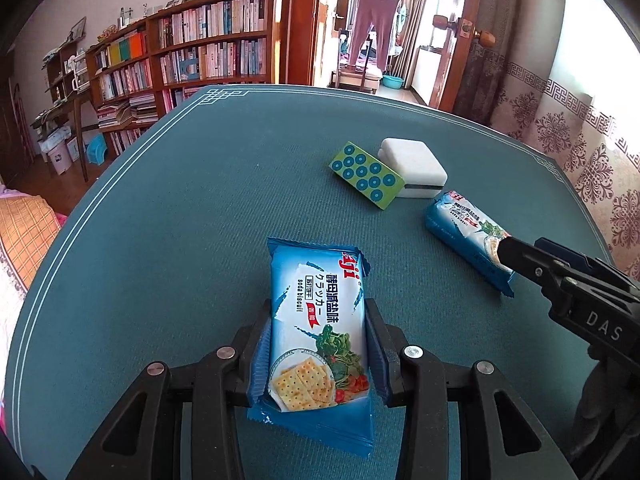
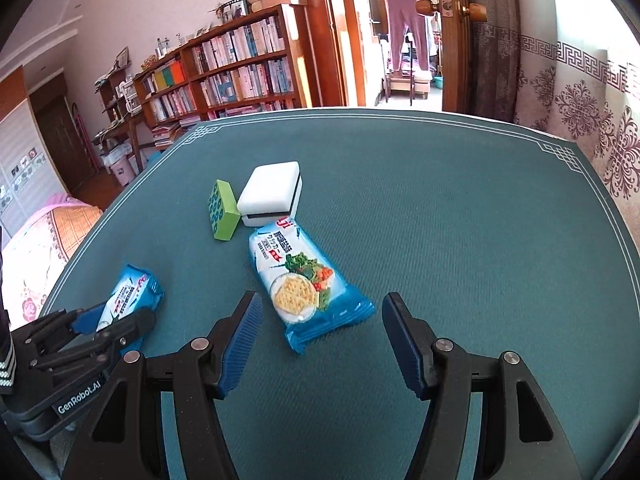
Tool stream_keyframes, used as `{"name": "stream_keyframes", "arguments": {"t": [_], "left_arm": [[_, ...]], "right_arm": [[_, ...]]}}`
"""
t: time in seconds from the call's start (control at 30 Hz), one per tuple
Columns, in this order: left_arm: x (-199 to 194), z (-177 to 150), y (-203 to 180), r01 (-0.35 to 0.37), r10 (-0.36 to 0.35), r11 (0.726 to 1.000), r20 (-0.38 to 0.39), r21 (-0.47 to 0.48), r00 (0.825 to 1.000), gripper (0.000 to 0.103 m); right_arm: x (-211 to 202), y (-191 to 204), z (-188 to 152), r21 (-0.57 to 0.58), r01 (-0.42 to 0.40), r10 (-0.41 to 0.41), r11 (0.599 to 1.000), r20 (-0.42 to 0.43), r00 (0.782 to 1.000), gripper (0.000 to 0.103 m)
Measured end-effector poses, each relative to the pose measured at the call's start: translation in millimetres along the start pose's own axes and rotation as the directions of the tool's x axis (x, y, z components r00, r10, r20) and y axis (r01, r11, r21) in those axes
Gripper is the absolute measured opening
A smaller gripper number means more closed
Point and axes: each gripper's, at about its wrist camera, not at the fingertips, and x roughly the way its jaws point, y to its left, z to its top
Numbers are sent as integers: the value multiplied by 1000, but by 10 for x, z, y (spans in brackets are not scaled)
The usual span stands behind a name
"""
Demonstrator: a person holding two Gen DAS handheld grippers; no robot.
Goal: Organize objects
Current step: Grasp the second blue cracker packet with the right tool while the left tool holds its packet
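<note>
Left wrist, ribbed fingers (image 1: 376, 344) pinching glossy cracker packet (image 1: 318, 332)

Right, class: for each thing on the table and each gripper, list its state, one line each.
Left gripper: shut on blue soda-biscuit packet.
Right gripper: open, fingers either side of second blue biscuit packet's end.
Second packet: flat, sealed.
Green dotted block: on its side.
White sponge block: flat, touching the green block.

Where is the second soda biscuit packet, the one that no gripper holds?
The free soda biscuit packet lies on the green table, just ahead of the open right gripper. Its far end is next to the white sponge block and the green dotted block.
</note>
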Motion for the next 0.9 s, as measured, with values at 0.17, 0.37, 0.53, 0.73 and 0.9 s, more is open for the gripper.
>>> {"name": "stream_keyframes", "arguments": {"t": [0.17,0.37,0.53,0.73,0.9], "left_arm": [[3,-6,4,5,-5,1000,-3,-1,1000,43],[16,-7,17,6,-6,1000,-8,-8,1000,43],[23,-4,35,7,-7,1000,-12,-14,1000,43],[27,-8,51,4,-4,1000,-14,-18,1000,43],[34,-9,53,2,-2,1000,-16,-17,1000,43]], "right_arm": [[127,17,133,2,-36,36,999,-8,999,70],[319,36,174,7,-57,57,998,-45,997,70],[396,124,125,-34,-52,50,998,-60,997,70],[320,203,23,-72,-73,68,995,-70,995,70],[350,297,-4,-110,-22,16,994,-56,998,70]]}}
